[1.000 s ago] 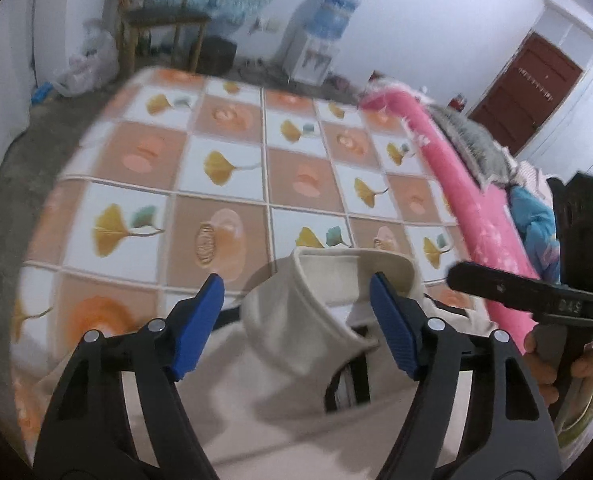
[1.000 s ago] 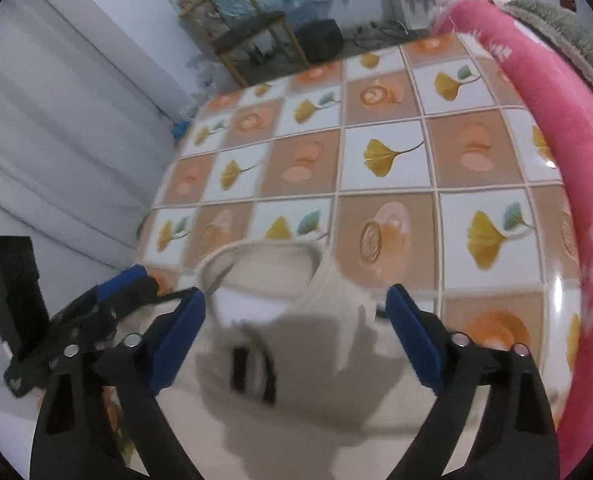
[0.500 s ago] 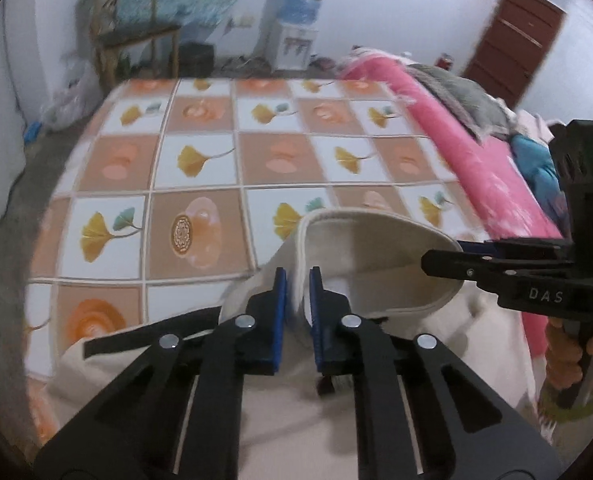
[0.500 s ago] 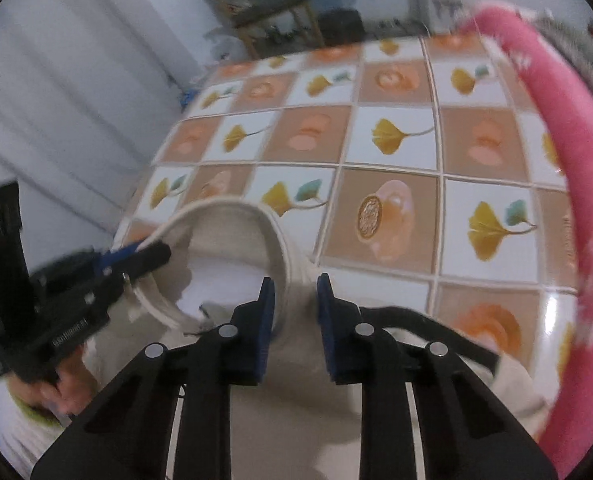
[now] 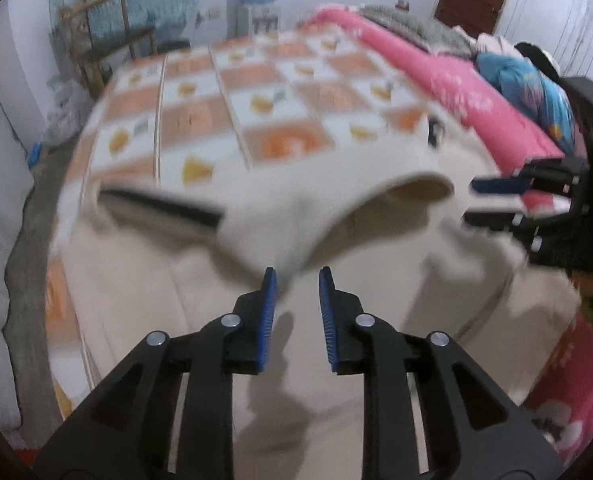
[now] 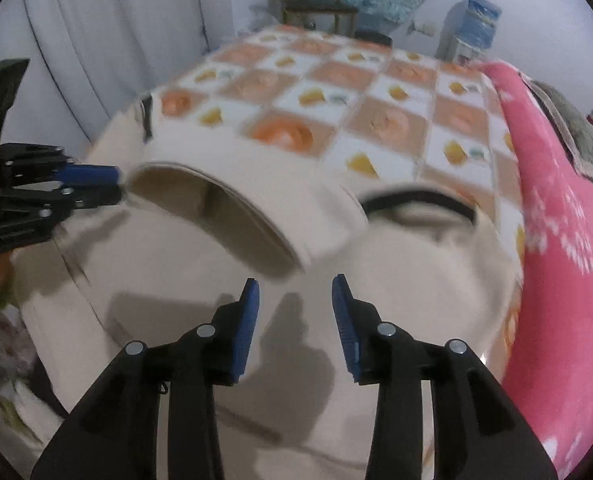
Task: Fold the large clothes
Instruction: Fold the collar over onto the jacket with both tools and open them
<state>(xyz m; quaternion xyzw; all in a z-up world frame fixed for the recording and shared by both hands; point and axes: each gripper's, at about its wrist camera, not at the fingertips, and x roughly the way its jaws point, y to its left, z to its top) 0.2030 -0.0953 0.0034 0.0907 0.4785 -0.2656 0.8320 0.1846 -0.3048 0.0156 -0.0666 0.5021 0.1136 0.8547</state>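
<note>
**Left wrist and right wrist views: both grippers parting over a beige garment**

Left wrist view is showing the left gripper [image 5: 295, 280] hanging over a beige garment [image 5: 336, 344] that is lying across the near part of a tiled-pattern bedspread [image 5: 200, 120]. Its blue pads [image 5: 270, 300] are standing a little apart and have just been opening; no cloth is sitting between them, though the collar [image 5: 376, 196] is lying just beyond the tips. At the right edge the right gripper [image 5: 492, 200] is pointing in toward the collar. A pink blanket [image 5: 436, 72] is running along the right side.

Right wrist view is showing the right gripper [image 6: 295, 288] with its pads moderately spread, just having been opening, and nothing pinched between them. The garment [image 6: 200, 312] is filling the near foreground, its collar [image 6: 232, 204] gaping beyond the tips. At the left, the left gripper [image 6: 100, 184] is reaching in beside the collar's edge.
</note>
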